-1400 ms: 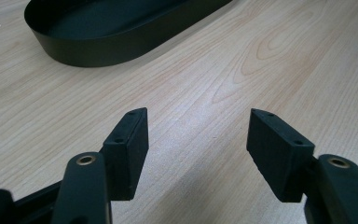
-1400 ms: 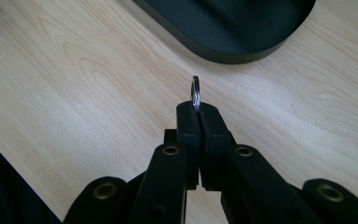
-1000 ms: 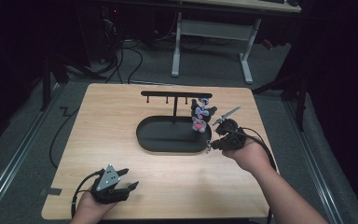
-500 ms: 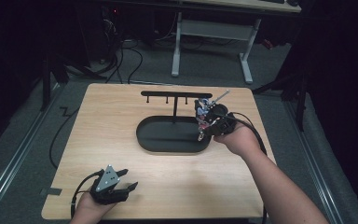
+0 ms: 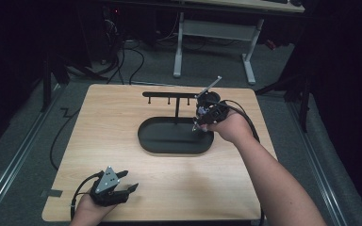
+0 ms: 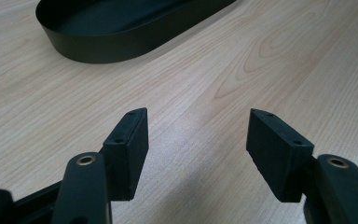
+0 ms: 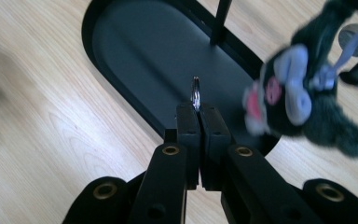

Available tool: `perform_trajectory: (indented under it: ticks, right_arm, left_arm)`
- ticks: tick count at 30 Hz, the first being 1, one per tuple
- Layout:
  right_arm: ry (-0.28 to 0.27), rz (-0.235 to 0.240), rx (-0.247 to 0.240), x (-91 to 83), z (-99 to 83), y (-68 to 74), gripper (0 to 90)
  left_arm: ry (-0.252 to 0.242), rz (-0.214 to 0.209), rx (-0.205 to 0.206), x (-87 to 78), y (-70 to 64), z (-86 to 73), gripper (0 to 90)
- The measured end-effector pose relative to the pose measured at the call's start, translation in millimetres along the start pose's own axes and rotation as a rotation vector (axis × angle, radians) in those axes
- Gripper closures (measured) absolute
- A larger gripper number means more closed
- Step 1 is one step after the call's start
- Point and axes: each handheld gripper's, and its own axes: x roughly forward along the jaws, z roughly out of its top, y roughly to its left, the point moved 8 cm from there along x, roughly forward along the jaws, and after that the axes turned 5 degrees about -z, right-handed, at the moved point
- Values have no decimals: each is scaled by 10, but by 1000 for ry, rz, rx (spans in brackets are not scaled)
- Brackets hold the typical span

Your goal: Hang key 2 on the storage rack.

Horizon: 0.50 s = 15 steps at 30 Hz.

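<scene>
- right gripper (image 7: 196, 112) clamped on key ring (image 7: 196, 95), has lifted plush keychain (image 7: 303, 100) over black tray (image 5: 169, 146), nearer the hook rack (image 5: 169, 95); hanging looks next
- left gripper (image 6: 196, 140) wide open, empty, well short of tray

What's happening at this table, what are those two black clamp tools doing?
A person holds a clamp tool in each hand. The right gripper is shut on a metal key ring with a dark plush keychain dangling beside it, above the black oval tray near its hook rack. The left gripper rests open over the wooden table.
</scene>
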Motion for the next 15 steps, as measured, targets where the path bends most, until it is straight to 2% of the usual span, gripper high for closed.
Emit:
perform_trajectory:
  ticks: [7,8,9,15]
  right_arm:
    - [-9,-2,4,-24,127,-15,893]
    - [-4,-2,20,-27,136,-5,893]
    - [-11,-2,0,-22,160,-22,893]
    - [-15,-8,20,-33,255,-52,893]
  left_arm:
    - [2,-3,2,4,-5,-2,396]
    - [2,-2,4,4,-6,-2,396]
    - [3,-2,4,3,-6,-1,396]
    - [4,0,8,4,-12,-2,396]
